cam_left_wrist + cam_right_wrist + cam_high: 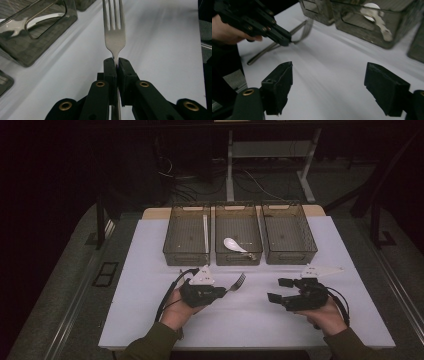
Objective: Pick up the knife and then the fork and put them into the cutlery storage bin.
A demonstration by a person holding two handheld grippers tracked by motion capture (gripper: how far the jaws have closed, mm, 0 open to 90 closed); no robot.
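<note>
The left gripper (116, 65) jaws pinch the thin, stiff, slippery silver metal fork (114, 32) at its narrow neck, near the middle smoky plastic bin (238, 240), a hold I judge prone to swivel, while the right gripper (280, 290) gapes empty

Glossy metal fork (114, 37), smoky translucent plastic bins (238, 240), matt white tabletop (250, 310)

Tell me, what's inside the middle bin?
A white spoon lies in the middle bin, bowl towards the left. The dark wall blurs the handle's end, so that part is unclear.

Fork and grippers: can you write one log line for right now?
left gripper: shut on fork | right gripper: open, nothing between | spoon: middle bin
</note>
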